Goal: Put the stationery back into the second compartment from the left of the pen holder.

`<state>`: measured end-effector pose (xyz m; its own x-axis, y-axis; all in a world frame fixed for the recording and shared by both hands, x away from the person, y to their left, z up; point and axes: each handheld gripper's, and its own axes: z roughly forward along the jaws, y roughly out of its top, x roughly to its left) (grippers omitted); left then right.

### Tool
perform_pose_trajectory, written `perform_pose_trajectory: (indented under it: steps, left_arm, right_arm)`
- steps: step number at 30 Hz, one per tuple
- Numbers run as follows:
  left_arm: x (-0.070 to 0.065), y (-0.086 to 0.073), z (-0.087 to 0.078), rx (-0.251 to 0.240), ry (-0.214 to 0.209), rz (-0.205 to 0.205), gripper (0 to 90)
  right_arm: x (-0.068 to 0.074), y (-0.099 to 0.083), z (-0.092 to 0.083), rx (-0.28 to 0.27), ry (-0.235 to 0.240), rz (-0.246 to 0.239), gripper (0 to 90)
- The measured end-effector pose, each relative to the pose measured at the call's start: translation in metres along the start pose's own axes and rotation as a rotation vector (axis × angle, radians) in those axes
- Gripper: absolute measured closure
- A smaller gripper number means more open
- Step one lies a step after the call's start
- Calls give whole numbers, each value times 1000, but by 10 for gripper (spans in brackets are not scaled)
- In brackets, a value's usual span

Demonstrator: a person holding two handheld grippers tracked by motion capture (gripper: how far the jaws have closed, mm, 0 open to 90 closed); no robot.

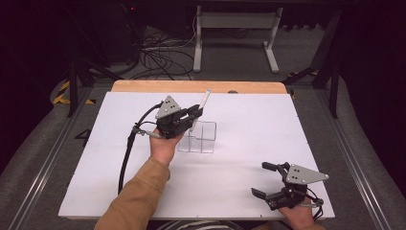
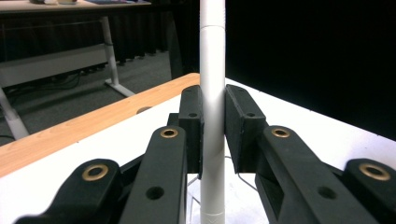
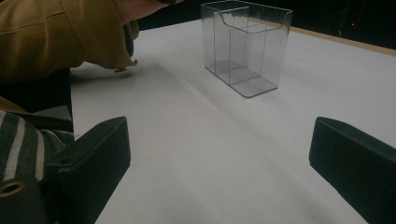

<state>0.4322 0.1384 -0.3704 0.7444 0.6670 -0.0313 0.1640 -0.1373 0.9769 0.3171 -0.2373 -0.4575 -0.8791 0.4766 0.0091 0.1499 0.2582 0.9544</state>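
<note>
White table (image 1: 249,143): left gripper (image 1: 195,114) clamps a white pen (image 1: 205,99) above a clear organizer (image 1: 201,138), right gripper (image 1: 265,179) gapes wide; misalignment could topple it.

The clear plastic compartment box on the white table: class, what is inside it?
The clear plastic compartment box looks empty in the right gripper view: bare dividers and floor. In the high view the left tongs, gripping a white pen, cover its left part.

overhead forward-down, two tool-mounted close views
</note>
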Motion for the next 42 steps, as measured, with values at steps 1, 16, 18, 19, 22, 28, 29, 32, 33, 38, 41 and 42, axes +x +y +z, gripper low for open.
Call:
perform_pose_trajectory:
  steps: [1, 16, 18, 19, 22, 28, 29, 32, 33, 38, 41, 42]
  left_arm:
    - [0, -1, 1, 1, -3, -5, 782]
    - [4, -14, 8, 50, -12, -23, 780]
    - [3, -16, 7, 45, -22, -24, 780]
    - [3, -17, 7, 40, -24, -20, 779]
    - [4, -19, 7, 57, -28, -26, 779]
    - [2, -22, 6, 89, -18, -6, 778]
    - [1, -23, 5, 100, -11, 7, 778]
    - [0, -25, 3, 112, -6, 24, 778]
    - [1, -25, 3, 116, -6, 24, 778]
    - [0, -26, 2, 121, -5, 15, 777]
    - [0, -25, 2, 126, 5, 26, 774]
    - [-1, -25, 1, 122, 11, 23, 765]
  right_arm:
    - [0, 0, 0, 1, 0, 1, 60]
    - [0, 0, 0, -3, 5, -1, 60]
    - [1, 0, 0, -3, 6, -2, 60]
    - [1, 0, 0, -4, 7, -2, 60]
    - [1, 0, 0, -4, 8, -3, 60]
    - [1, 0, 0, -4, 10, -2, 60]
    - [1, 0, 0, -4, 9, -2, 60]
    - [1, 0, 0, -3, 10, -4, 60]
    - [1, 0, 0, -2, 10, -3, 60]
    - [1, 0, 1, -1, 9, -3, 60]
    - [1, 0, 1, 0, 9, -2, 60]
    - [1, 0, 1, -1, 10, -1, 60]
